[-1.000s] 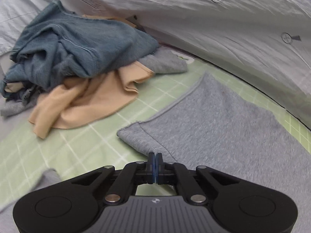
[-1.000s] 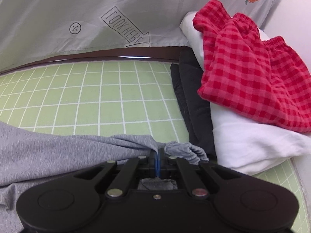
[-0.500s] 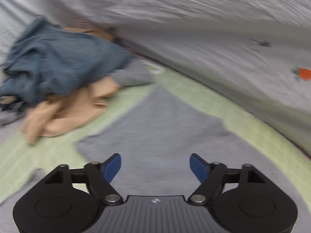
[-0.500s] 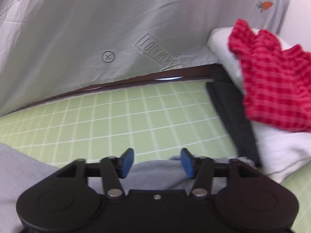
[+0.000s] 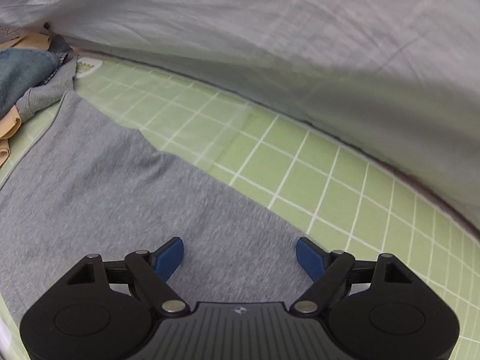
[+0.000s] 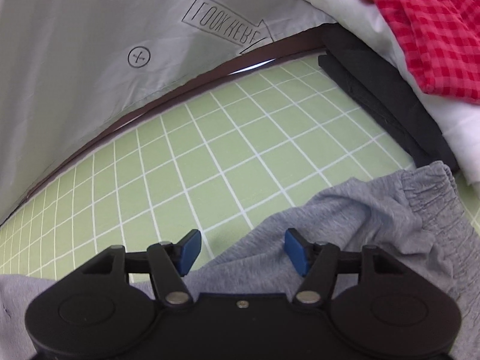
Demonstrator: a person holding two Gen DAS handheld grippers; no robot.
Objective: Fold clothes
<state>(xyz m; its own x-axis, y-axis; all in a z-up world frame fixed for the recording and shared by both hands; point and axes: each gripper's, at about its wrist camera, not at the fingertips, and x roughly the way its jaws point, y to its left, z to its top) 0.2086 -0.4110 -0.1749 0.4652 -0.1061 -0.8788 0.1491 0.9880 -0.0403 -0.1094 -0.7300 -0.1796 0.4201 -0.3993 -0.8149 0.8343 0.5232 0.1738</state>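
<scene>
1. Since a second ago: both sets of fingers gone from pinched shut on grey cloth to spread wide, nothing held; both views swung off the earlier aim
2. Left gripper (image 5: 240, 252) hovering above the grey garment (image 5: 126, 198), blue fingers (image 5: 168, 258) wide apart, no cloth between them
3. Right gripper (image 6: 241, 249) likewise wide, over the elastic waistband (image 6: 429, 198) end of the same garment, bunched and rumpled there
4. Garment spread along the green grid mat (image 6: 210, 150) on the tabletop; leg end flat in left view, reaching toward the unfolded pile (image 5: 27, 78)
5. Folded stack (image 6: 390, 60) (black, white, red check) just beyond the waistband
6. Step judged: lay-out finished, release made, first fold not yet begun
7. Next call: smooth the waistband, then re-grip two edge points and carry one end over the other
</scene>
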